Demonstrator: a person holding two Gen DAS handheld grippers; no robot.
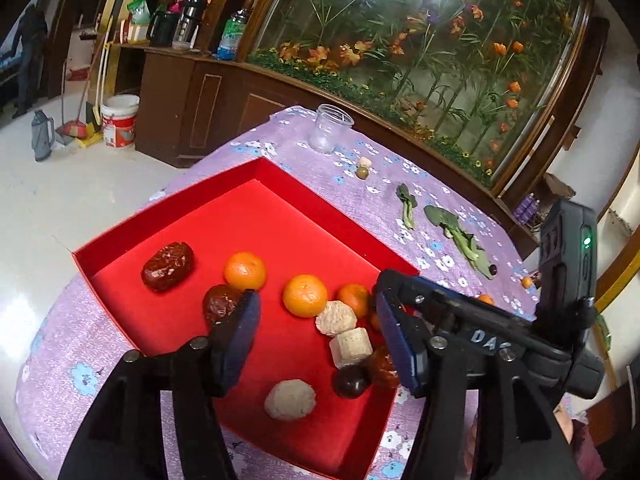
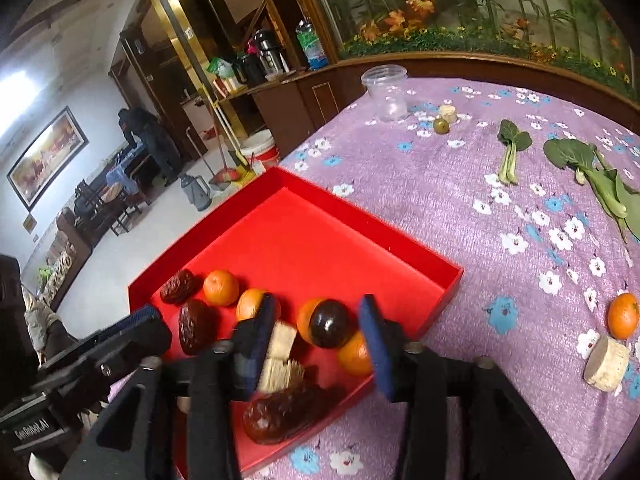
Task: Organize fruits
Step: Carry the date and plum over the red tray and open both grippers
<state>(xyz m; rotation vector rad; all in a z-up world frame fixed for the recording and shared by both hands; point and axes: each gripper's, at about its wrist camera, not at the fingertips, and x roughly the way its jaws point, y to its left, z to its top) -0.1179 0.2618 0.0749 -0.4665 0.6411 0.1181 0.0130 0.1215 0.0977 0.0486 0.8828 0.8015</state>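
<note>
A red box (image 1: 256,168) (image 2: 404,248) on the purple flowered cloth holds several oranges (image 1: 305,295) (image 2: 221,287), dark red dates (image 1: 168,266) (image 2: 196,331), a dark plum (image 1: 350,381) (image 2: 329,323) and pale chunks (image 1: 290,399) (image 2: 282,340). My left gripper (image 1: 316,340) is open and empty over the box. My right gripper (image 2: 320,348) is open above the box's near corner, the plum between its pads but apart from them. One orange (image 2: 623,315) and a pale chunk (image 2: 605,364) lie on the cloth at right.
A clear plastic cup (image 1: 331,128) (image 2: 386,92), a green olive-like fruit (image 1: 362,173) (image 2: 441,125) with a small pale chunk, and green leaves (image 1: 460,236) (image 2: 511,148) lie farther back on the cloth. The right gripper's body (image 1: 568,264) stands at the table's right edge.
</note>
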